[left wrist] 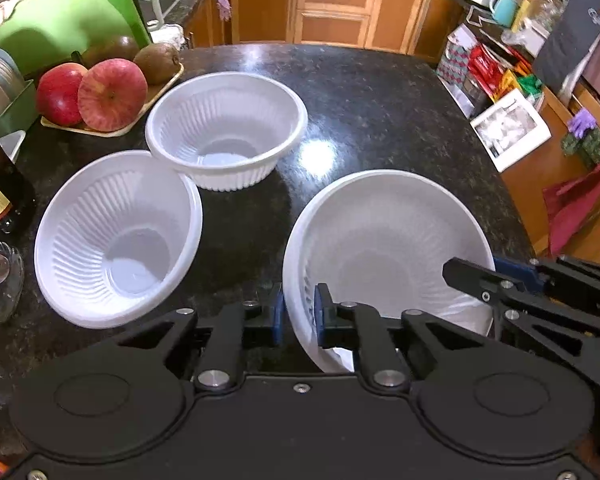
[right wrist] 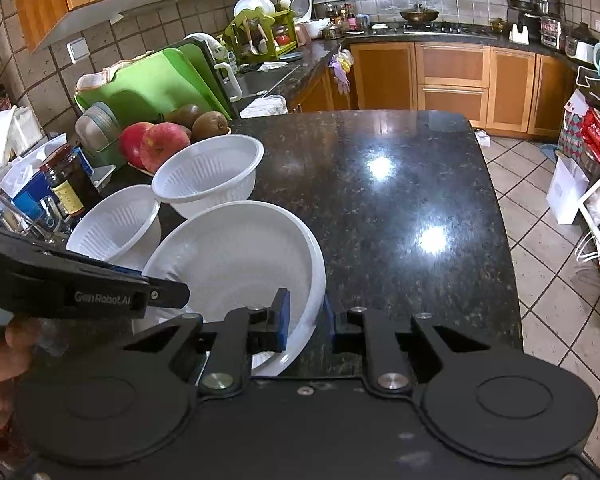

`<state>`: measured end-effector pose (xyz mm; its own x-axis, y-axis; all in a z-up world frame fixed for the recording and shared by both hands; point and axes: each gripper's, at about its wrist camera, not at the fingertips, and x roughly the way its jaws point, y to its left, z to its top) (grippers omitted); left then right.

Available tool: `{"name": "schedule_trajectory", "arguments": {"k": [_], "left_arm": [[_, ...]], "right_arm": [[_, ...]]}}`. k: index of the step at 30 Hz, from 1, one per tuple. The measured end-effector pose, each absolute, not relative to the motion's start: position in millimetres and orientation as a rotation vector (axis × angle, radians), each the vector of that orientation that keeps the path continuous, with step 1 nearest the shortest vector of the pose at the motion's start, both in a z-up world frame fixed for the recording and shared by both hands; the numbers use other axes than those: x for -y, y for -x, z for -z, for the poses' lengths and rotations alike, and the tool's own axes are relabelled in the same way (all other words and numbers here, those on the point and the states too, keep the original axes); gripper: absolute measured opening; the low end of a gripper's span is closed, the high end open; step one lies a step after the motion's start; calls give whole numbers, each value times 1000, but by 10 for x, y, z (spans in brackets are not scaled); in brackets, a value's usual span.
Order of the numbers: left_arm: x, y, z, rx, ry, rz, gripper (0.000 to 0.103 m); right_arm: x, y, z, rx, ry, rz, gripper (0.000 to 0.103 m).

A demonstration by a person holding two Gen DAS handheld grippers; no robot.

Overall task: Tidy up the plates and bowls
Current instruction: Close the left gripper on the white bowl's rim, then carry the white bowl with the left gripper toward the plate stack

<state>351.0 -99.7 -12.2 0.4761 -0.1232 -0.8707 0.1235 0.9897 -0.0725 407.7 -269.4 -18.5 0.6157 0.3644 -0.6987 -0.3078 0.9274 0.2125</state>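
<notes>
So you have both grippers pinched onto the rim of the big white bowl [left wrist: 384, 240] near your edge of the dark granite counter [left wrist: 380, 112]: your left gripper [left wrist: 298, 316] has its blue pads closed over the bowl's left rim, your right gripper [right wrist: 306, 320] clamps the opposite rim, and the bowl sits tilted between them. Just left of it, two ribbed bowls, the nearer [left wrist: 118, 236] and the farther [left wrist: 226, 128], touch rim to rim beside the fruit tray [left wrist: 112, 130]. Open, bare stone runs to the counter's far edge and right-hand edge.
</notes>
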Motion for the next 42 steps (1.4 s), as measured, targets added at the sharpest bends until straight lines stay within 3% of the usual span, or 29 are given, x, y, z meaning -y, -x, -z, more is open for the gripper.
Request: {"name": "schedule_trajectory", "arguments": {"k": [42], "left_arm": [[473, -1939, 45, -1199, -72, 294, 22]], "right_arm": [[2372, -2446, 33, -978, -118, -453, 19]]}}
